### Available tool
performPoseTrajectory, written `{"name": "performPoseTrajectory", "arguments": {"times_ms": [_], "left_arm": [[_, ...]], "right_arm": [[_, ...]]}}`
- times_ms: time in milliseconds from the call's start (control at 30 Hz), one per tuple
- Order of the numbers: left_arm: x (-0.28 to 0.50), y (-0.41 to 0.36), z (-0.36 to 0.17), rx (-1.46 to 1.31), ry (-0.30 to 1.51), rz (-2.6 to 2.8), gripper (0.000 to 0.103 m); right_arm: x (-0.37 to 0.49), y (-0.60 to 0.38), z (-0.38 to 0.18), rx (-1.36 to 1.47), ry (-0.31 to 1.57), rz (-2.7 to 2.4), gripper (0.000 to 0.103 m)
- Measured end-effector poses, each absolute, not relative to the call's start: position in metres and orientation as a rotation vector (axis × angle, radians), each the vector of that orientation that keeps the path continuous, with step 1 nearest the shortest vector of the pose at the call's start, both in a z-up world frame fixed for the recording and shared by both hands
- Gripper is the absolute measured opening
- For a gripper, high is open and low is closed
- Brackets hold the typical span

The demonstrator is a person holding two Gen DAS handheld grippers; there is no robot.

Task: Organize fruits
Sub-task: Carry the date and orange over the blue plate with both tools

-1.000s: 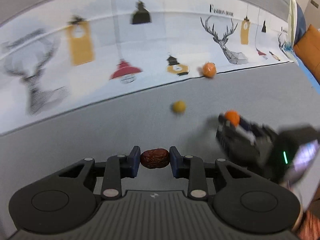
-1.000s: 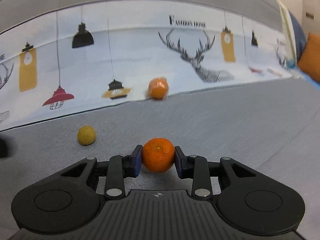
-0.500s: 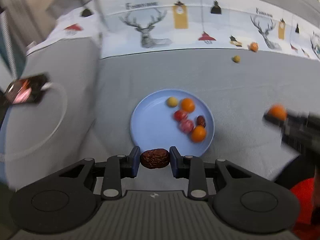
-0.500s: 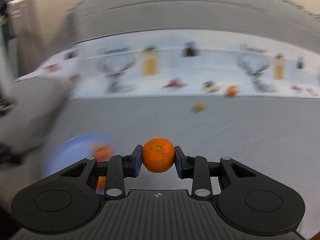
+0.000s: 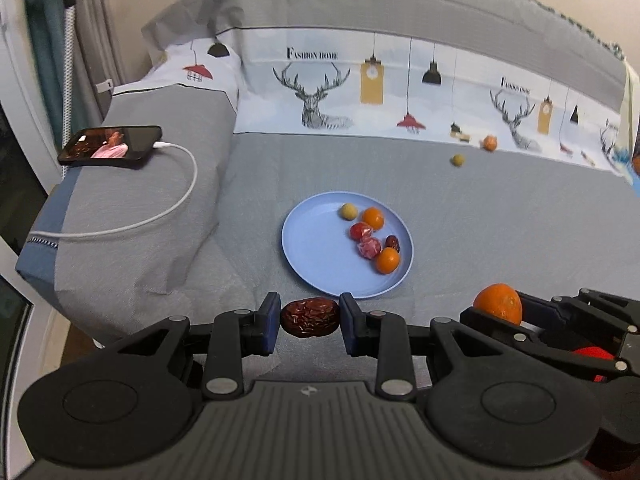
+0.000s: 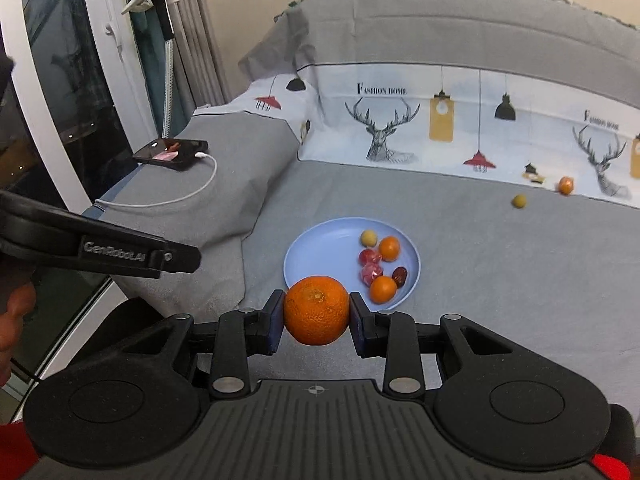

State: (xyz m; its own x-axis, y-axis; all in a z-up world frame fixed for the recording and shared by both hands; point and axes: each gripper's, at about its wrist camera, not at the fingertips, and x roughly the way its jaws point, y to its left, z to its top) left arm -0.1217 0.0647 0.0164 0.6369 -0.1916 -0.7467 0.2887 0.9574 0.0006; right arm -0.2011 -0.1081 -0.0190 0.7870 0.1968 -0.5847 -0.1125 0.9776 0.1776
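Both views have swung round within the last second — from the two stray fruits by the patterned strip of bedding to the round pale-blue plastic plate (image 5: 304, 258) on the grey bedspread, which now lies just ahead of both grippers. Half a second ago the right wrist view was smeared with motion; now it is sharp, so the swing looks largely finished.

The left gripper (image 5: 310, 317) is clenched on a wrinkled dark-brown dried date (image 5: 310, 317), poised just short of the plate's near rim. The right gripper (image 6: 317, 316) is clenched on a round orange mandarin (image 6: 317, 310), near that same rim, and in the left wrist view it sits off to the right of the plate.

On the plate's right half lie six fruits already: a small yellow-green one (image 5: 348, 211), two oranges, two red ones and a dark date.

This probably means the carry is nearly over — what remains is to bring each load over the plate's bare left part and let go. Beyond the plate, well apart from it, a small yellowish round fruit (image 5: 457, 160) and a small orange fruit (image 5: 489, 143) lie uncollected, so the task seems unfinished.
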Motion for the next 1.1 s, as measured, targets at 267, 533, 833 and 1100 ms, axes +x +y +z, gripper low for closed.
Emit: {"name": "performPoseTrajectory", "arguments": {"times_ms": [267, 533, 833, 1100], "left_arm": [[-0.141, 0.074, 0.026, 0.094, 0.796, -0.304, 0.035], [-0.140, 0.079, 0.026, 0.083, 0.789, -0.301, 0.035], [-0.123, 0.079, 0.026, 0.075, 0.789, -0.307, 0.035], [-0.093, 0.069, 0.025, 0.105, 0.795, -0.326, 0.035]], "right_arm": [[-0.219, -0.098, -0.012, 0.103, 0.626, 0.157, 0.035], [-0.219, -0.095, -0.011, 0.094, 0.623, 0.150, 0.035], [-0.208, -0.101, -0.020, 0.114, 0.655, 0.123, 0.035], [-0.192, -0.114, -0.022, 0.142, 0.638, 0.061, 0.035]]}}
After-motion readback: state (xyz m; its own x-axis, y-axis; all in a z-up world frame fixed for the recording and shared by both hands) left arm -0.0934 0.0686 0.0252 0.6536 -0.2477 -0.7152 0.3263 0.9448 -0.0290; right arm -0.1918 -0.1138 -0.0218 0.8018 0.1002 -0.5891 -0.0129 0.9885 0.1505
